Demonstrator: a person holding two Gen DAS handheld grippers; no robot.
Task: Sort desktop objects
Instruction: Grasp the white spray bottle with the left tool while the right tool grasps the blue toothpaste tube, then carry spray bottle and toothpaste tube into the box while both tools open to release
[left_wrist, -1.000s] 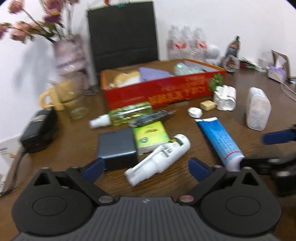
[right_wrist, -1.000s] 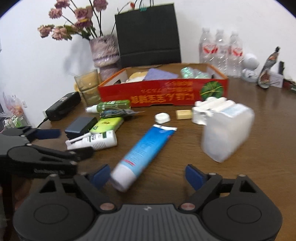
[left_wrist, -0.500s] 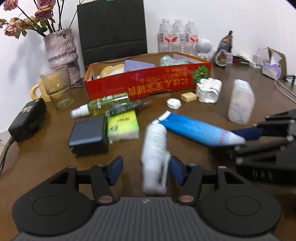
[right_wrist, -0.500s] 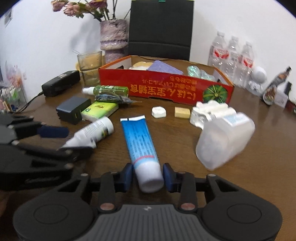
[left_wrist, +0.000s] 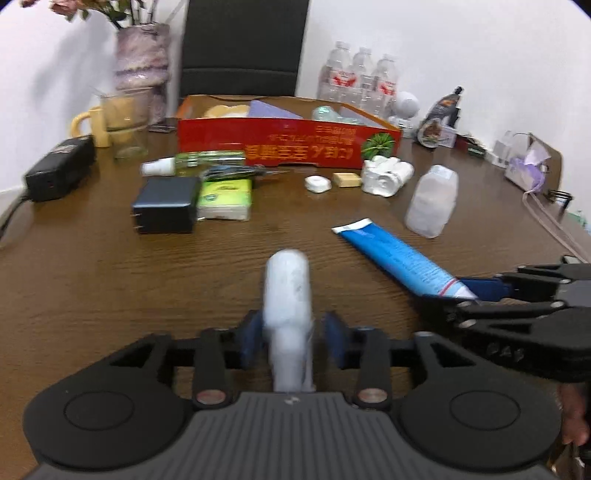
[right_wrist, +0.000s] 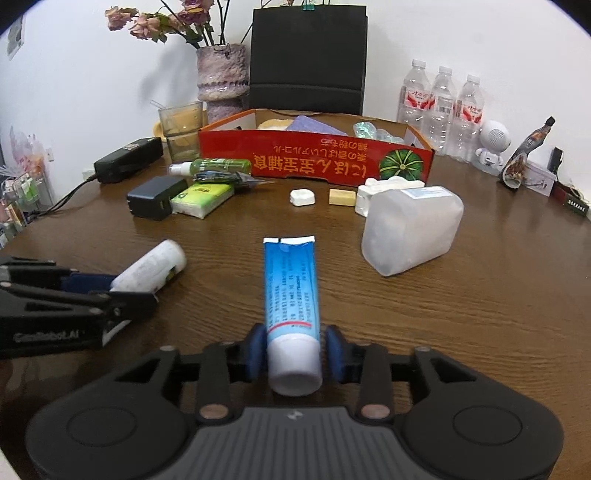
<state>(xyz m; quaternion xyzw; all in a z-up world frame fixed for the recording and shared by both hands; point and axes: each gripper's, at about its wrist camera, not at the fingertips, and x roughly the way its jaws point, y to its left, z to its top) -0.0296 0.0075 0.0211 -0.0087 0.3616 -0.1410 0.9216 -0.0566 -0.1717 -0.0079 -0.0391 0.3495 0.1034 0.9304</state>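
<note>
Your left gripper (left_wrist: 290, 341) grips the white bottle (left_wrist: 287, 291); your right gripper (right_wrist: 294, 350) clamps the blue tube (right_wrist: 291, 284). Bare table (right_wrist: 461, 314) ahead; red box (right_wrist: 314, 158) beyond.

White bottle (left_wrist: 287, 295) (blurred) between pads (left_wrist: 251, 341)

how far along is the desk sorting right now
Early. The red box already holds a few items. In hand: left gripper on the white bottle, right gripper on the blue tube. Charger, tissue pack, spray bottle remain on the table.
</note>
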